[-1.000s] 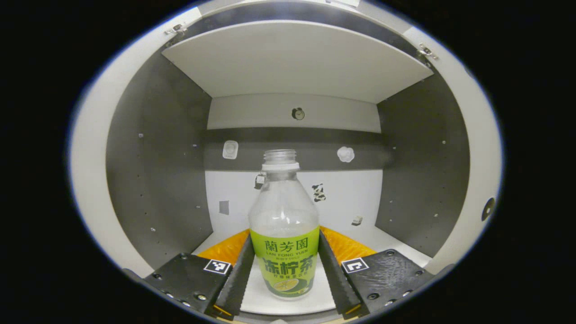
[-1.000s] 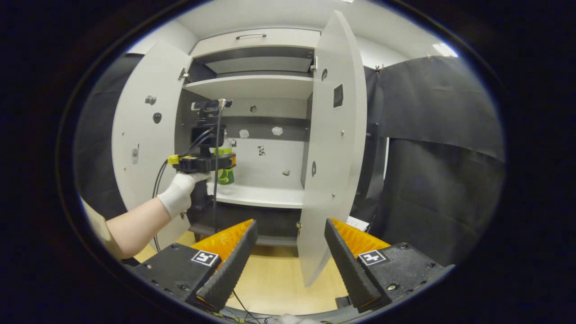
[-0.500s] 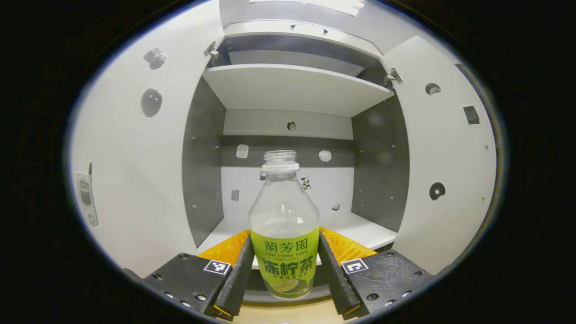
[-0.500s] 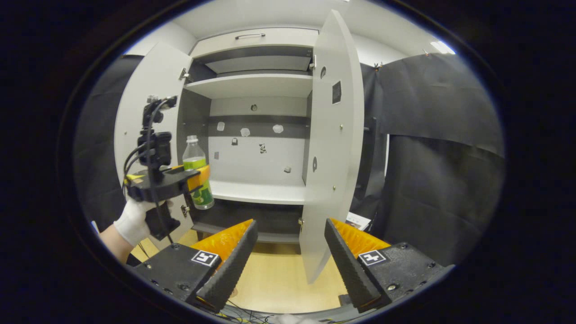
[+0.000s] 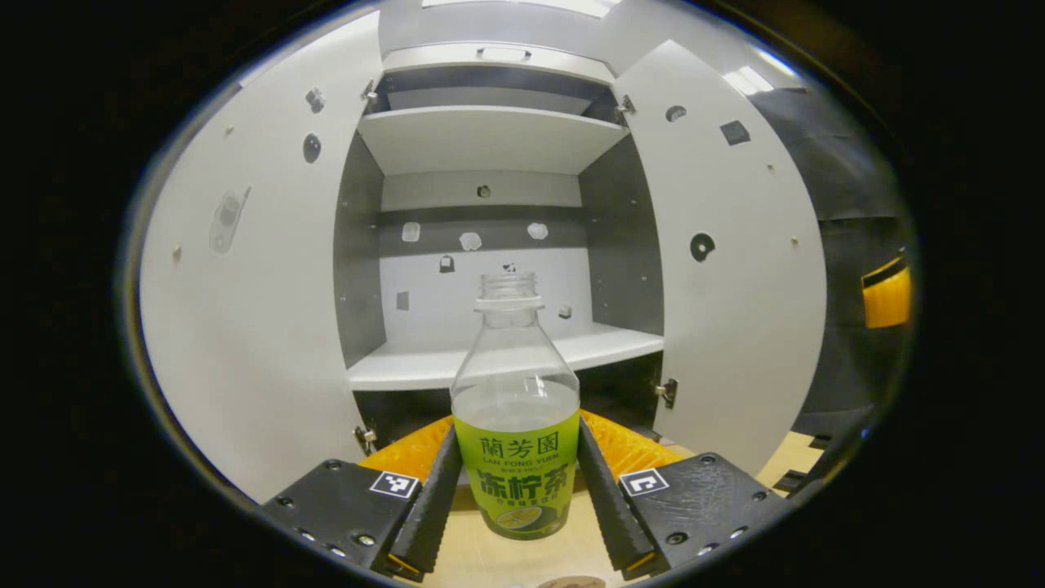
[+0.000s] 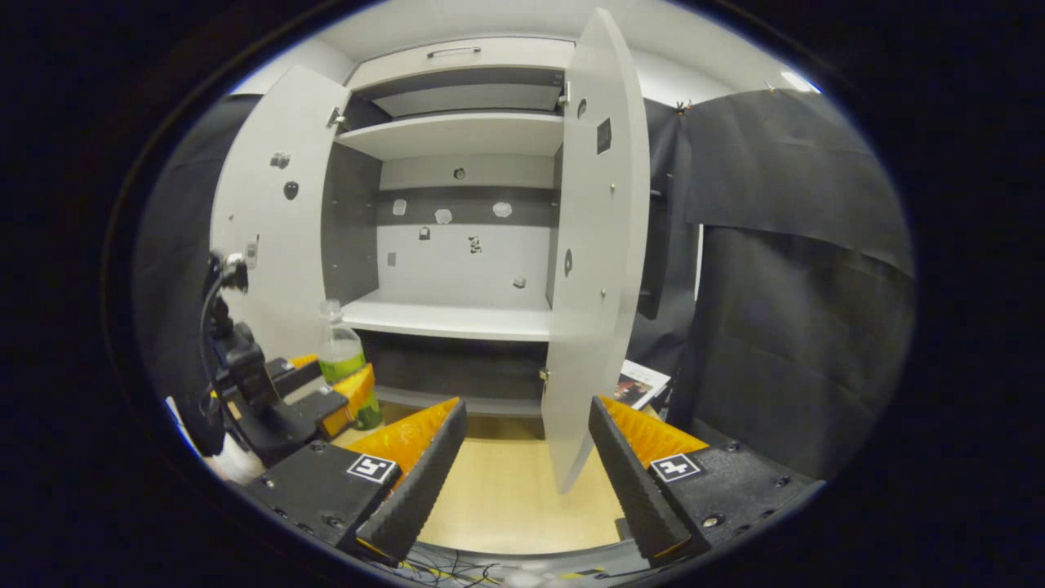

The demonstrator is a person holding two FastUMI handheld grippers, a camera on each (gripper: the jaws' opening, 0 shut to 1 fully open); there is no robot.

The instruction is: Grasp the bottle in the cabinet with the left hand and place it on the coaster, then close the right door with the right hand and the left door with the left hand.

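Starting on the left of the left gripper view, the left door [image 5: 245, 310] is a flat, matte pale panel swung wide open, with a few small stickers and a hinge near its bottom corner. Next comes the cabinet [image 5: 490, 245] itself: grey side walls, smooth white shelves, and tiny stickers dotted across the back panel. The shelves look bare.

Dead centre, the left gripper [image 5: 516, 490] is clamped on the bottle [image 5: 516, 408], both ribbed fingers pressing its sides at label height. The bottle is clear plastic, round-shouldered, capless, standing upright with clear liquid up to the label's top edge. It's out in front of the cabinet, over a light wood surface [image 5: 490, 555]. The lime-green wrap carries Chinese characters and "LAN FONG YUEN"; the smaller print is too fine to read.

Further right, the right door [image 5: 727, 269] also stands open.

In the right gripper view, the right gripper [image 6: 522, 457] has its jaws spread wide with nothing between them, pointing at the right door's edge.
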